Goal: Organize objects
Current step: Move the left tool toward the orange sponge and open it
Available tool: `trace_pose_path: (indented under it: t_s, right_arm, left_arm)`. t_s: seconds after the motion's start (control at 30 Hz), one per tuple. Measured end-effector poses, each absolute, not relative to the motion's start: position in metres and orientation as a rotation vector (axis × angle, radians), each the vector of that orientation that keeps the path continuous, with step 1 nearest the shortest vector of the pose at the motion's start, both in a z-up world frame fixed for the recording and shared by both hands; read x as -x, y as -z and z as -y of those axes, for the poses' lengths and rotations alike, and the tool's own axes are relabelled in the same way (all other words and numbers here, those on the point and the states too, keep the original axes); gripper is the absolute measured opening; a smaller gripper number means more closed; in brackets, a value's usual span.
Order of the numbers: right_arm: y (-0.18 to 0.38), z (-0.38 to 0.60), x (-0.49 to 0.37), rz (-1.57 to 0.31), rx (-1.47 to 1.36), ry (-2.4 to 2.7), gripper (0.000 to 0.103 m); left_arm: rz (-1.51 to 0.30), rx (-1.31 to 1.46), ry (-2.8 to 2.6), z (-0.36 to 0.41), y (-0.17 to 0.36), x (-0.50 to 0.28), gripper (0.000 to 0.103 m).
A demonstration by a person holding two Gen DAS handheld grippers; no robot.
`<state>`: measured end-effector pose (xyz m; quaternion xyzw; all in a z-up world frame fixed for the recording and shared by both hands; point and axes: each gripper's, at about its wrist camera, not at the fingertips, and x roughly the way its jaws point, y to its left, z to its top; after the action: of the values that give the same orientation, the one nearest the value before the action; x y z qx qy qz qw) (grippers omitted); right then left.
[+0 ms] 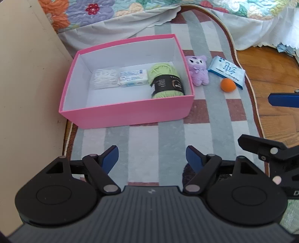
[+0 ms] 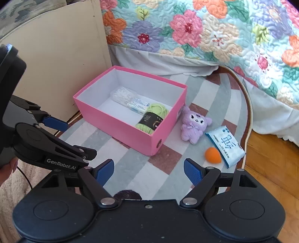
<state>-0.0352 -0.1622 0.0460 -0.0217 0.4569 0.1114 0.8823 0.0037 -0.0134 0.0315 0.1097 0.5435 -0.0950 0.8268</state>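
Observation:
A pink box (image 1: 130, 112) (image 2: 119, 129) stands on the striped rug. In it lie a green yarn ball (image 1: 166, 80) (image 2: 153, 116), a white and blue packet (image 1: 133, 78) (image 2: 139, 105) and a clear case of white sticks (image 1: 105, 78) (image 2: 123, 95). Right of the box lie a purple plush toy (image 1: 198, 70) (image 2: 193, 124), an orange ball (image 1: 228, 84) (image 2: 212, 154) and a blue and white tissue pack (image 1: 227, 71) (image 2: 226, 145). My left gripper (image 1: 152, 158) is open and empty, well short of the box. My right gripper (image 2: 148, 169) is open and empty, in front of the box's corner.
A beige cabinet side (image 1: 28, 84) (image 2: 61, 74) stands left of the box. A bed with a floral quilt (image 2: 205, 31) (image 1: 93, 13) lies behind. Wooden floor (image 1: 271, 69) (image 2: 271, 158) is right of the rug (image 1: 149, 140). The left gripper shows at left in the right wrist view (image 2: 54, 122).

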Motion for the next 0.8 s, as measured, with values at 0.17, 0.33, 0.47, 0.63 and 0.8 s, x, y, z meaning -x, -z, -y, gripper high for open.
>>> trace_pose_path:
  t_s: [0.17, 0.33, 0.47, 0.63, 0.8]
  right_arm:
    - [-0.036, 0.169, 0.041, -0.973, 0.034, -0.219, 0.087]
    - [-0.030, 0.174, 0.044, -0.974, 0.045, -0.213, 0.092]
    - [-0.026, 0.184, 0.045, -0.964, 0.055, -0.193, 0.092]
    - [-0.027, 0.204, 0.049, -0.919, 0.015, -0.181, 0.092]
    - [-0.033, 0.218, 0.056, -0.877, -0.024, -0.197, 0.092]
  left_arm:
    - [-1.165, -0.255, 0.216, 0.023, -0.026, 0.003, 0.079]
    - [-1.169, -0.257, 0.216, 0.029, -0.025, 0.002, 0.079]
    - [-1.174, -0.243, 0.225, 0.034, -0.024, -0.001, 0.079]
    - [-1.158, -0.246, 0.262, 0.046, -0.029, -0.003, 0.079]
    - [-1.147, -0.246, 0.291, 0.058, -0.035, -0.004, 0.079]
